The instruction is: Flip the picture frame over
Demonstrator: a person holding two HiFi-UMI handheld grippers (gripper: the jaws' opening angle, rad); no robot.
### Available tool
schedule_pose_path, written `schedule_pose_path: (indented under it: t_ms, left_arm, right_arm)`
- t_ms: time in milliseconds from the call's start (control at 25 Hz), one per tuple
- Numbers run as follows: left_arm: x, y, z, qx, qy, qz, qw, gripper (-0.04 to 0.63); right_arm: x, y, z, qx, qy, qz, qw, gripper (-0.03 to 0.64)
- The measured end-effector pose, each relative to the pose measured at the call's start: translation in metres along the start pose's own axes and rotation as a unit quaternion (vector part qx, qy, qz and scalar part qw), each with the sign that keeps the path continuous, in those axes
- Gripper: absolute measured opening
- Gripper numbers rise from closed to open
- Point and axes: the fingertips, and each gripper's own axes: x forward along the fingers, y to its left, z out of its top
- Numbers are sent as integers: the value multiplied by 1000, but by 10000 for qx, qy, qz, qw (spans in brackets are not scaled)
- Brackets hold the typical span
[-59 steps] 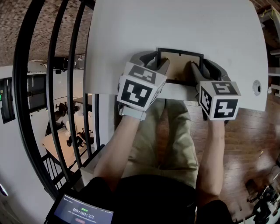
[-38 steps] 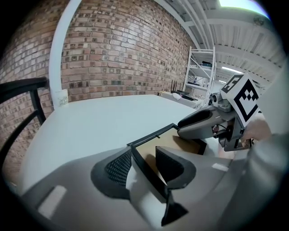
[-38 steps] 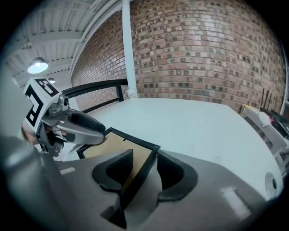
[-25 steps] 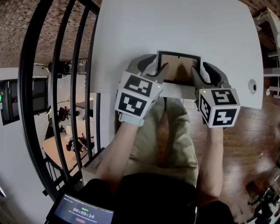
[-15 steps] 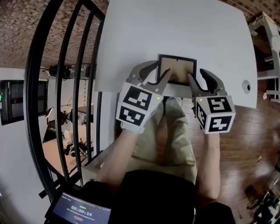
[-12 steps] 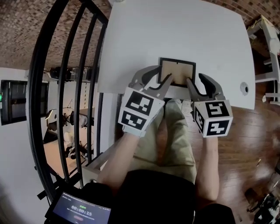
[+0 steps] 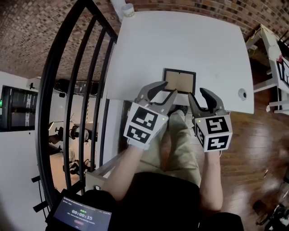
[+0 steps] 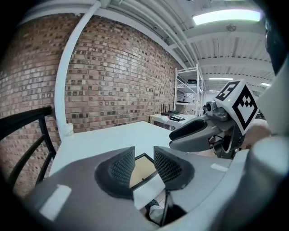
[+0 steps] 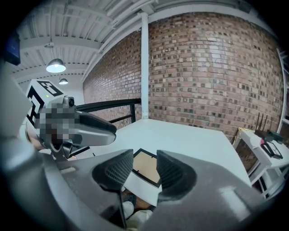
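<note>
Brick wall [image 7: 180,6] behind white table [image 7: 180,40], black railing [image 7: 67,90] alongside, picture frame [image 7: 179,80] near edge

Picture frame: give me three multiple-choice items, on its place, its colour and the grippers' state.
1. The picture frame lies: A at the white table's far corner; B by its near edge; C on the floor.
2. Its upturned face is: A brown inside a black border; B white; C red.
3. The left gripper and right gripper are: A both shut on the frame; B one gripping it; C both open, empty.
B, it sits by the near edge; A, brown board shows inside black; C, both jaw pairs stand apart, clear of the frame, the left having just narrowed slightly, nothing between them.
</note>
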Motion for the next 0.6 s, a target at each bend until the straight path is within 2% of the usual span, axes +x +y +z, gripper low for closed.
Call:
schedule_pose_path:
  t_ms: [600]
  left_arm:
    - [-64,-43,25,200,-332,-151,9991,91]
  right_arm:
    - [-71,38,17,-120,-342,-93,9993,66]
